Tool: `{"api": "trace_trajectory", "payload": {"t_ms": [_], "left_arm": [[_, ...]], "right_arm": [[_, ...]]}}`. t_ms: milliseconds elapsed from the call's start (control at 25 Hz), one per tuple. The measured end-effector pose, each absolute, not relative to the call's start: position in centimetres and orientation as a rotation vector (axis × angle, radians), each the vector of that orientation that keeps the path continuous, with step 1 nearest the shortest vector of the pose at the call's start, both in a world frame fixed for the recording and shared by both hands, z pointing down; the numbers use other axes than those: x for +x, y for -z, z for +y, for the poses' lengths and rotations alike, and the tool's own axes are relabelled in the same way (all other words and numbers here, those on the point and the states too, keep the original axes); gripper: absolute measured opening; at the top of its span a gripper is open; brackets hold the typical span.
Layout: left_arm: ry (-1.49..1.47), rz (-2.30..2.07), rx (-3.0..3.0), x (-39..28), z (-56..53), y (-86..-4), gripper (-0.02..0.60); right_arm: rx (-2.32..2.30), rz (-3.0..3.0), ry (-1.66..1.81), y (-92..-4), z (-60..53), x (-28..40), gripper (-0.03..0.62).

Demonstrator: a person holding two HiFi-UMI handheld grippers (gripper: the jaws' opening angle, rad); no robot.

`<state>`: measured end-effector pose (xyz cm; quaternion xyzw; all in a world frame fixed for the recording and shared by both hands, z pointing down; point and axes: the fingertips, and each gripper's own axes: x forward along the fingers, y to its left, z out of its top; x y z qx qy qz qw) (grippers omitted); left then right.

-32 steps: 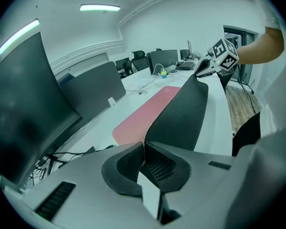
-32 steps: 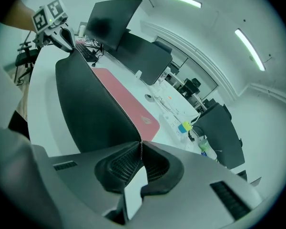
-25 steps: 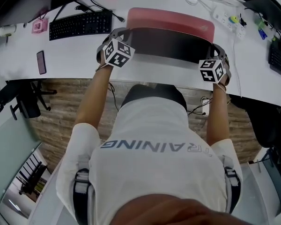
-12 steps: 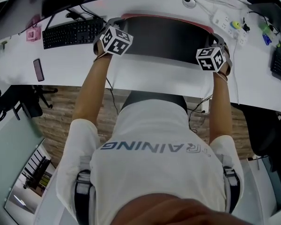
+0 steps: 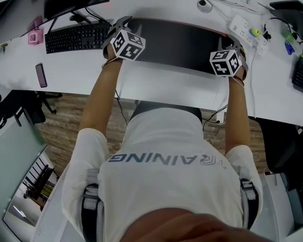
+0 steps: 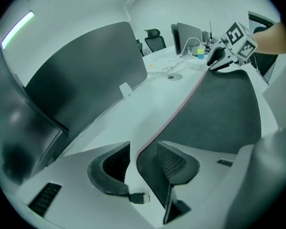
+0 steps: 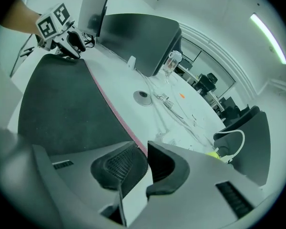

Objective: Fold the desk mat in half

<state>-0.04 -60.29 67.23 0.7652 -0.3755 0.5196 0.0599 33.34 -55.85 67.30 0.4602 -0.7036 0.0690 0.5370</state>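
— Where's the desk mat (image 5: 177, 44)?
— Folded flat on the table (image 5: 81, 67). Left claw (image 6: 143, 152) and right claw (image 7: 147, 152) have just been opening, the left wider; the mat's far edge sits loose between each.

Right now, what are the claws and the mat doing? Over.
Left claw, right claw: just opened, desk mat edge loose between each. Mat folded flat, black side up. Keyboard beside it, apart.
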Motion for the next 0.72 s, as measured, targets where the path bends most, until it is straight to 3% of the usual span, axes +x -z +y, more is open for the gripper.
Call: {"api": "trace_trajectory", "payload": {"t_ms": [160,400,720], "left_arm": [[-1.427,-1.239,2.378,0.3,-60.6,-63.8,0.184],[-1.066,-1.408,2.415,0.4,-58.5,-57.0,0.058],[-0.641,-1.424,2.456,-0.9,-51.5,-47.8,0.035]], "right_arm": [[1.184,-1.726,-0.153,-64.2,-56.0,33.0,0.103],[1.447,-1.92,-0.199,-56.6,-55.0,31.7,0.025],[1.715,-2.122,-0.184,-45.3,-49.3,28.4,0.023]]}}
